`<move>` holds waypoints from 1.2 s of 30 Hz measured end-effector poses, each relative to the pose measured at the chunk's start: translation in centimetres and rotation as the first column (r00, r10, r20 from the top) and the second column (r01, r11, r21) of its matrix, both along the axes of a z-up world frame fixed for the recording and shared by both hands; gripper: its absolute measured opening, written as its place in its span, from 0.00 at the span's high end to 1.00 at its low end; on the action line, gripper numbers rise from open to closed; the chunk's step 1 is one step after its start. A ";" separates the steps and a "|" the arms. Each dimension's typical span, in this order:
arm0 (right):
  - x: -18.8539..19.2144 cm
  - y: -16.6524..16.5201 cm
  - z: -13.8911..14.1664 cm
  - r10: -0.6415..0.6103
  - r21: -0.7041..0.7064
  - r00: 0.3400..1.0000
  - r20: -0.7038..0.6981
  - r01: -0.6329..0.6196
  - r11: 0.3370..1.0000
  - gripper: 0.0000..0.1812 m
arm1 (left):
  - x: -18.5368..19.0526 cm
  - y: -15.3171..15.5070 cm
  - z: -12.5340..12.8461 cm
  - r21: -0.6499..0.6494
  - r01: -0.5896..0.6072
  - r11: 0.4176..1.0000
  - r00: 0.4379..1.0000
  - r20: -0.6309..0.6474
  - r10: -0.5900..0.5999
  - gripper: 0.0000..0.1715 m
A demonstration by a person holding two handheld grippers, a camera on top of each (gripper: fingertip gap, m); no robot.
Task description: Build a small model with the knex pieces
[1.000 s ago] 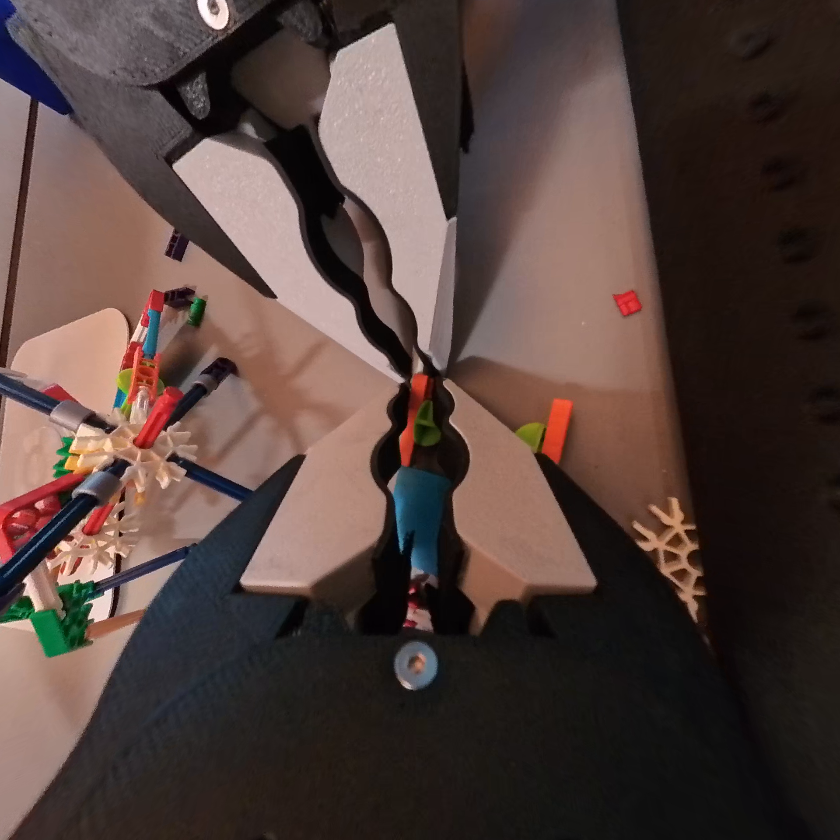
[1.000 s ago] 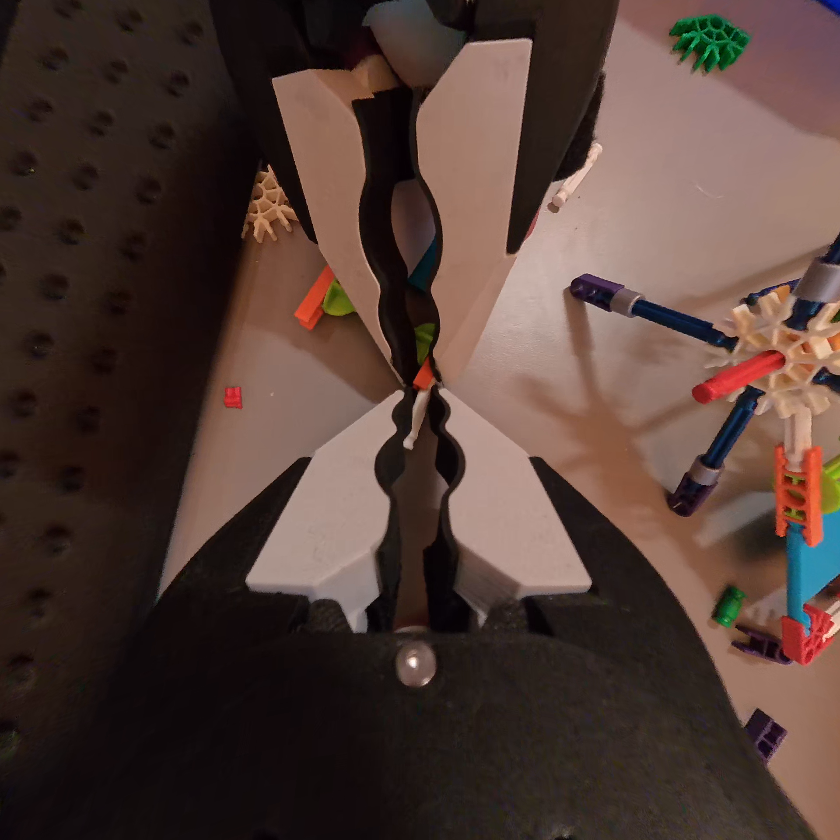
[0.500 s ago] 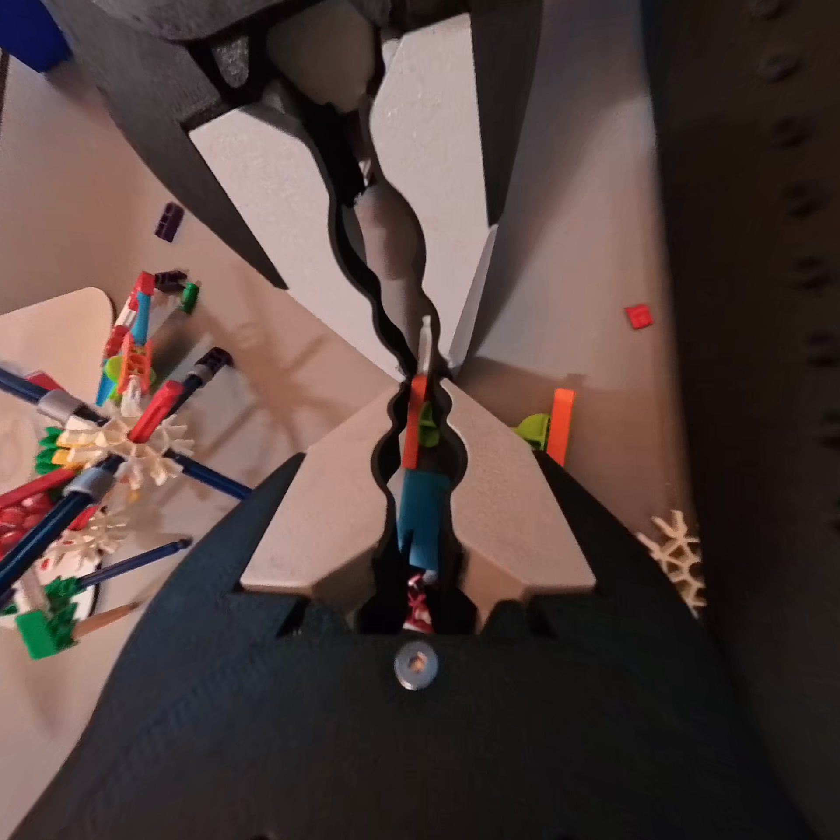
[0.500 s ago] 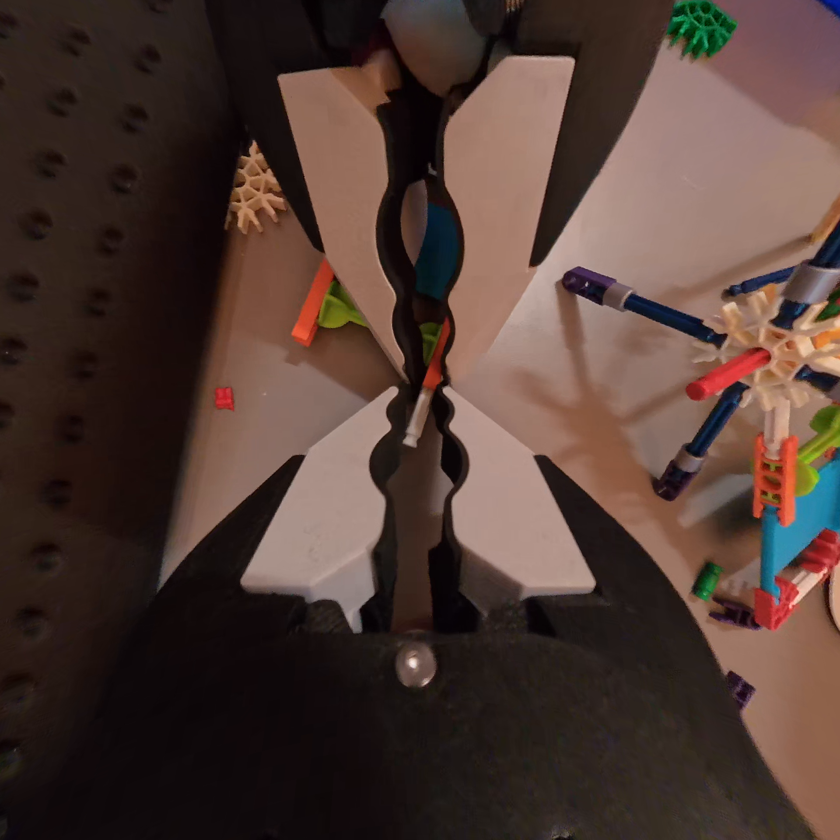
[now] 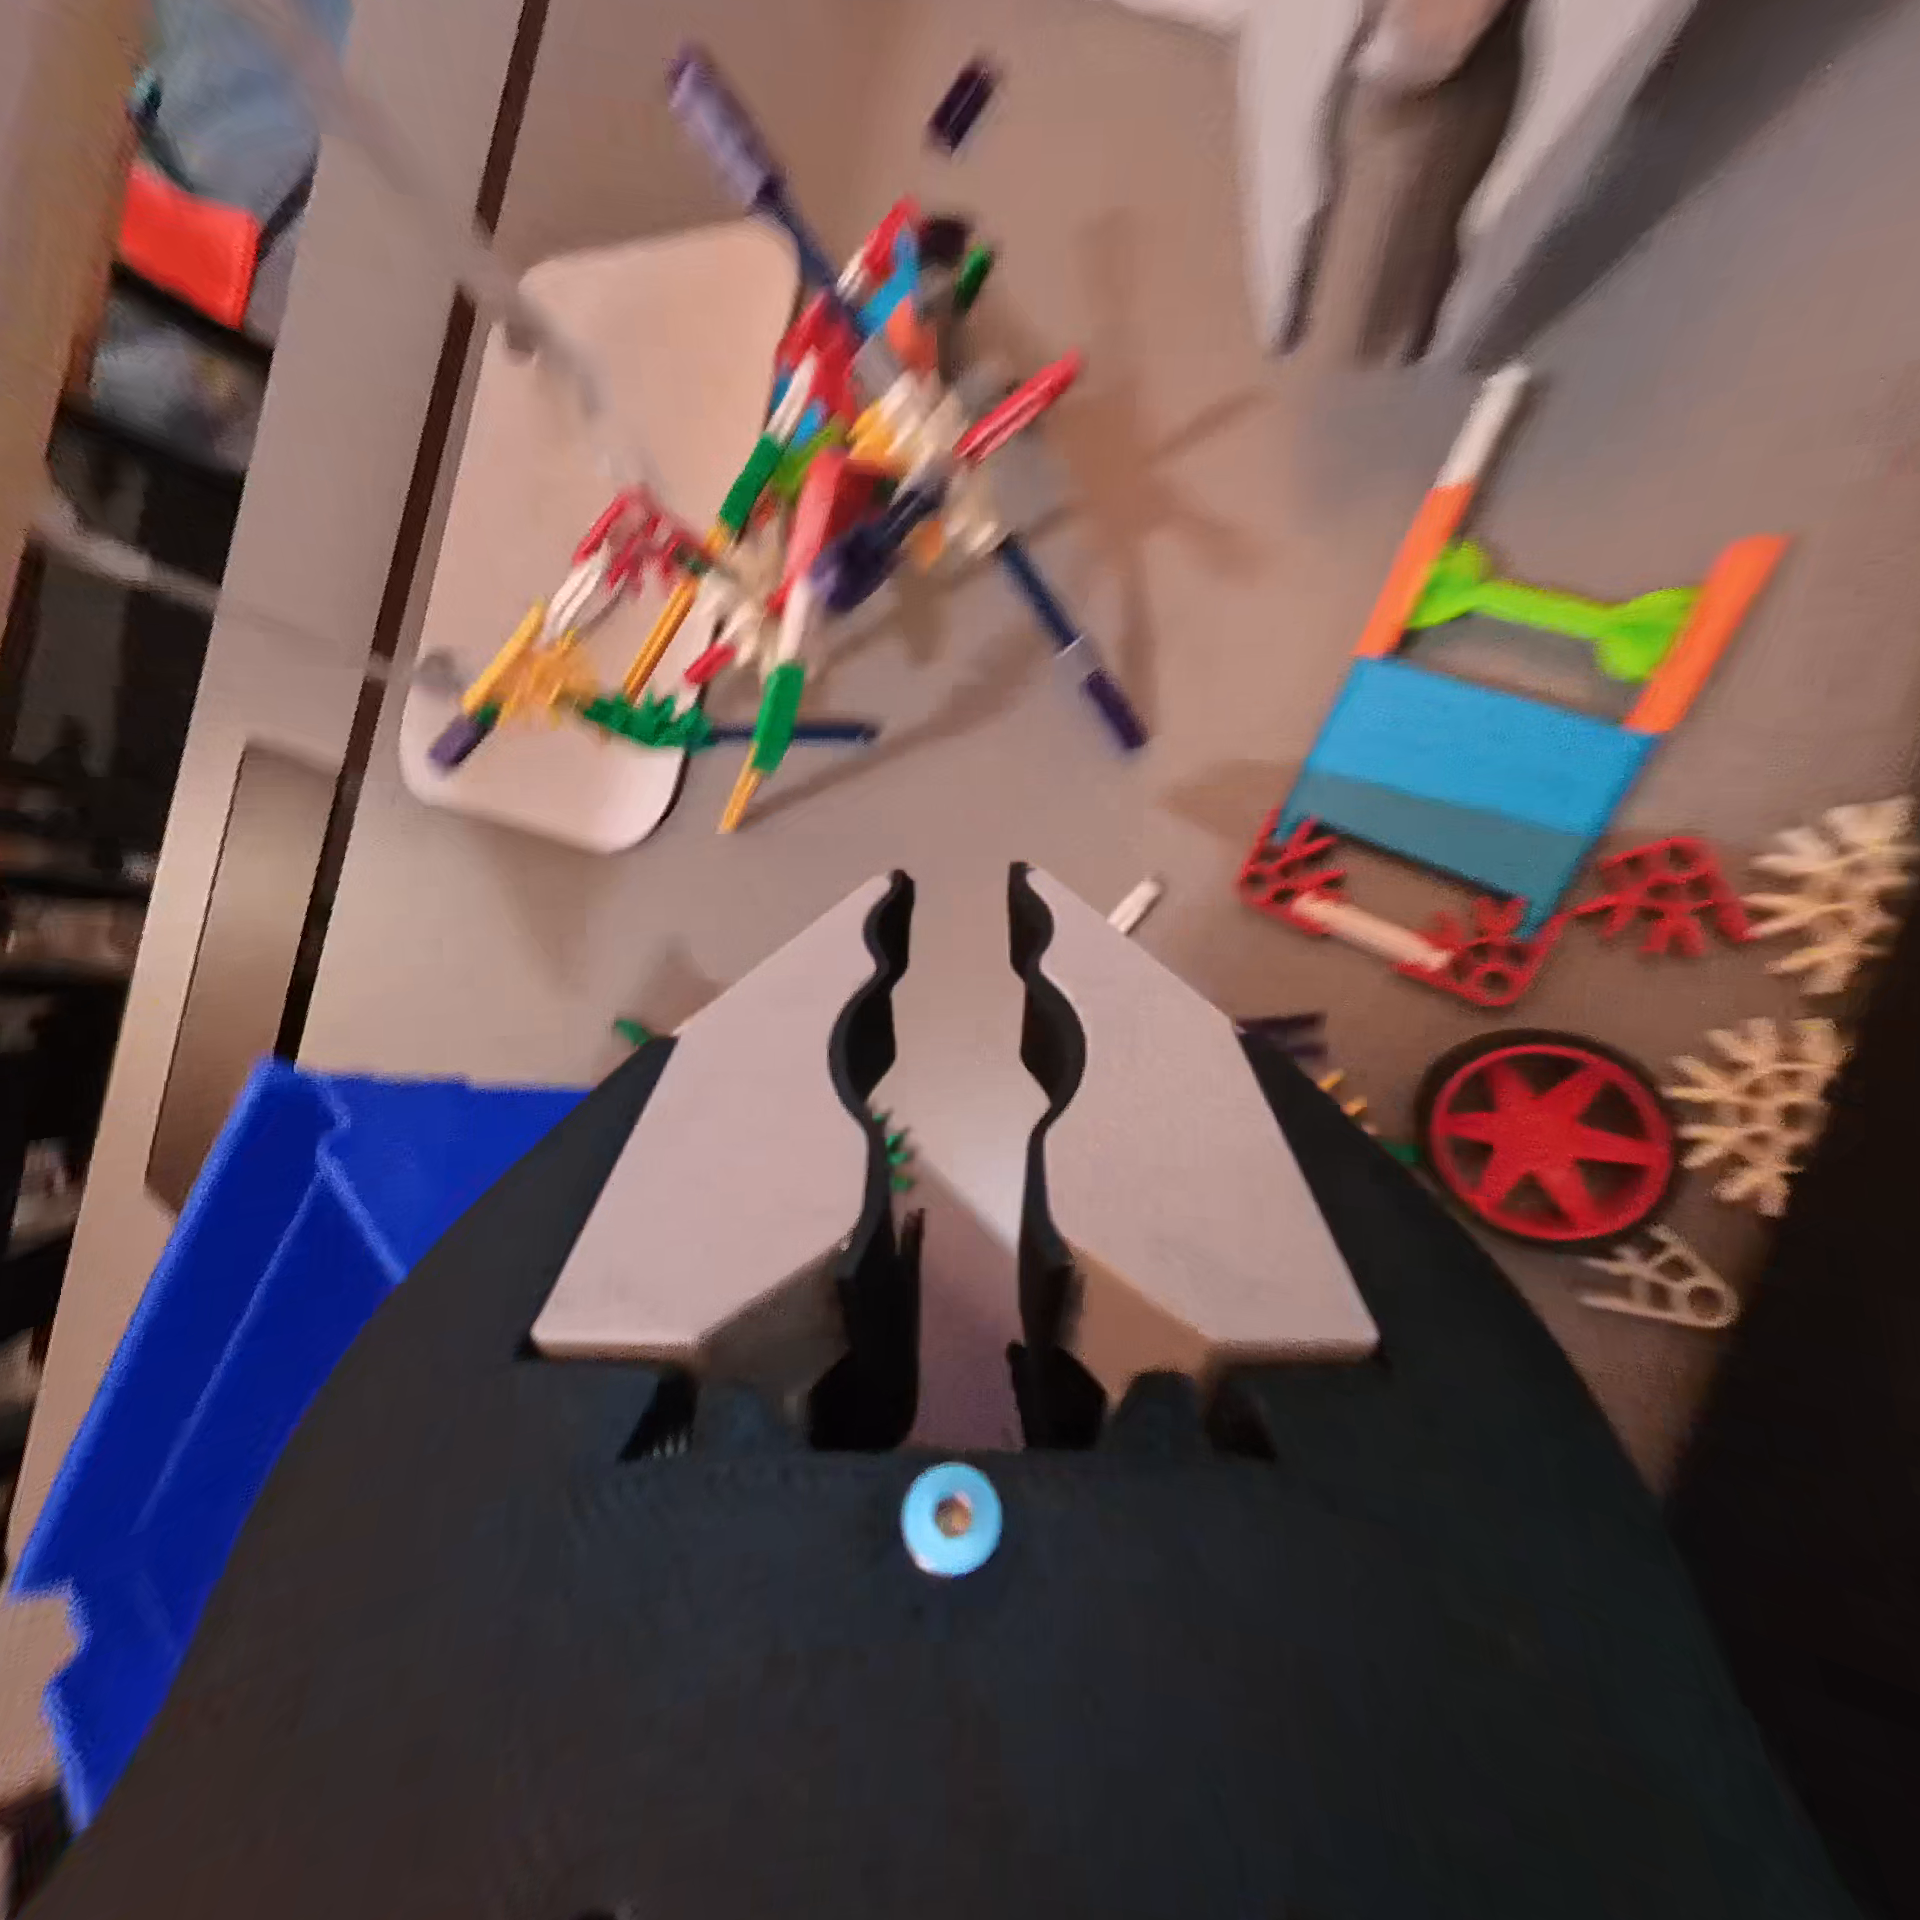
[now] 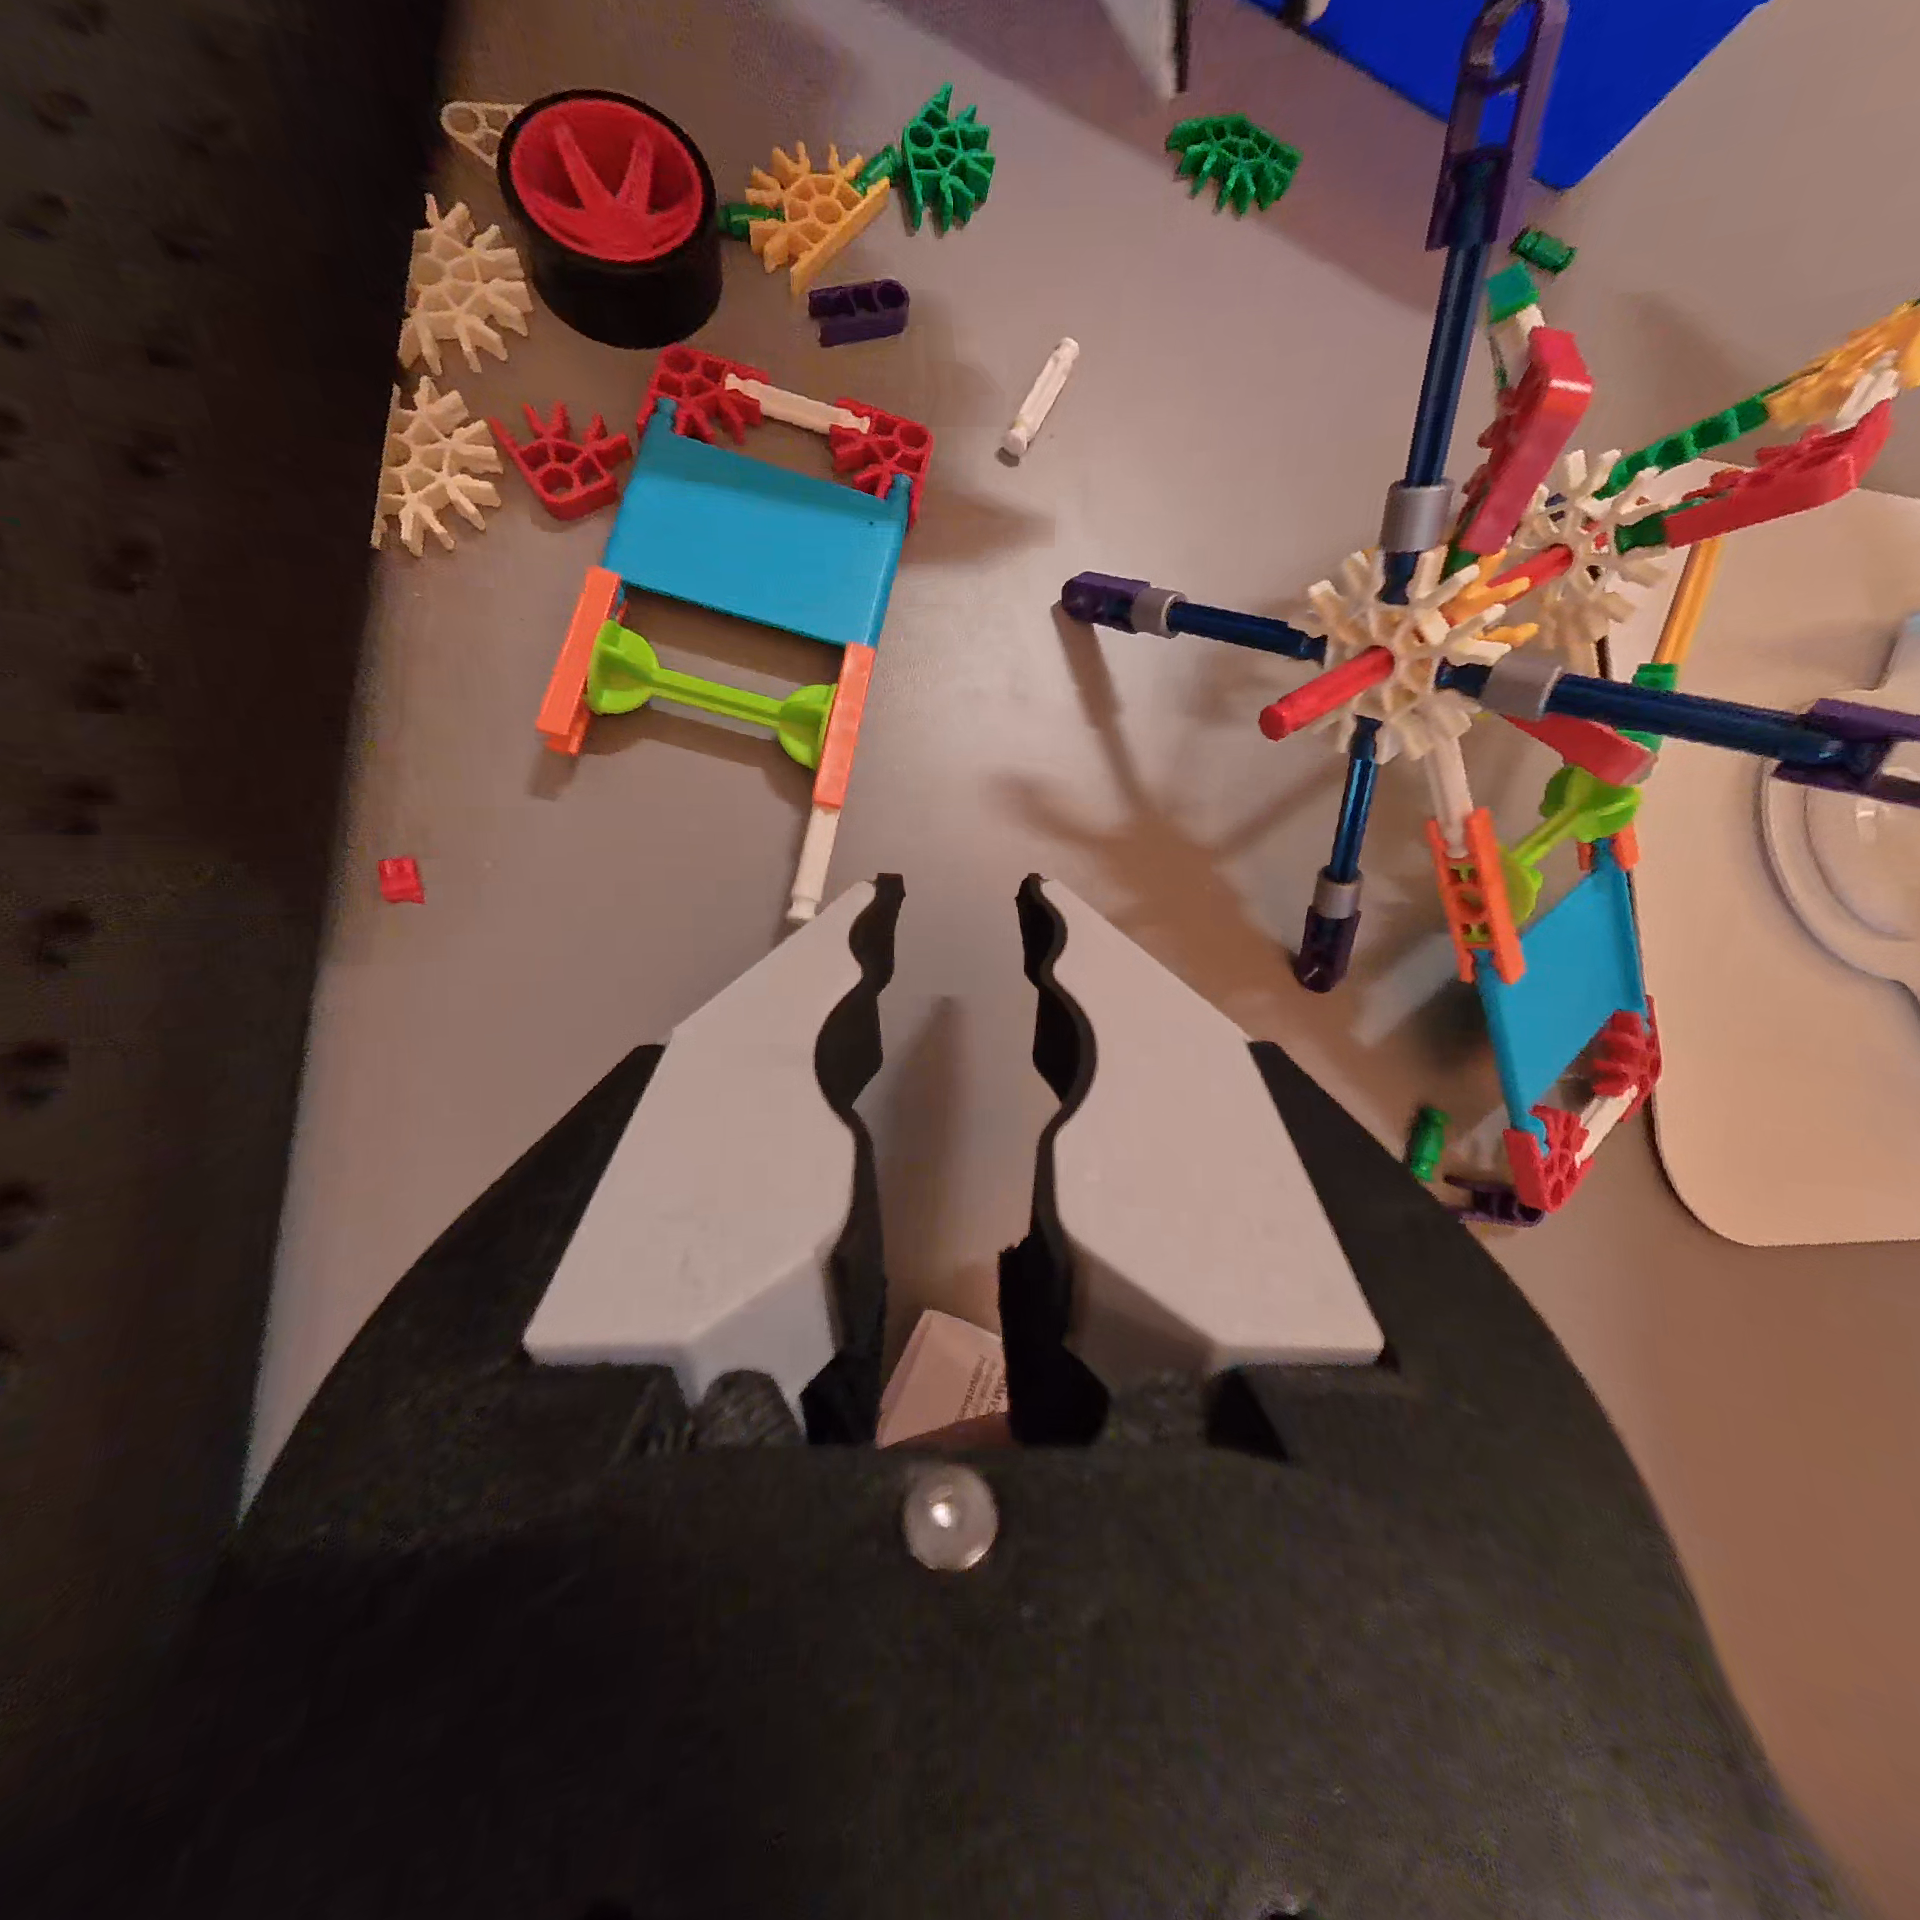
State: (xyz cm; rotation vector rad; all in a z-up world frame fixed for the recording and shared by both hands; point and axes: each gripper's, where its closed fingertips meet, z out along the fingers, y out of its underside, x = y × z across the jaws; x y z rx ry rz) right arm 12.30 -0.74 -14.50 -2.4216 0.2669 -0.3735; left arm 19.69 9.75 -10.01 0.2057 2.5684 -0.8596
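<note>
Both claws now parted, holding nothing: left claw (image 5: pixel 958 899), right claw (image 6: pixel 958 902). Blue-panel frame (image 6: pixel 750 551) released flat on desk (image 6: pixel 1091 748); light, snap-fit, best pinched by orange side rails.

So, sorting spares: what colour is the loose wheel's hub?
Red, inside a black tyre; the wheel shows best in the right wrist view.

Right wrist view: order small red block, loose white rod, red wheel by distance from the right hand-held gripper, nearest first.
From the right hand-held gripper:
1. Small red block, left, near the dark mat.
2. Loose white rod, ahead, slightly right.
3. Red wheel, far upper left.
</note>
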 end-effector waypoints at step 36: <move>-0.5 -0.7 0.7 0.004 0.012 1.000 0.012 -0.004 1.000 0.89 | 0.8 -4.6 -7.4 0.037 -0.110 0.993 0.962 -0.248 0.116 0.98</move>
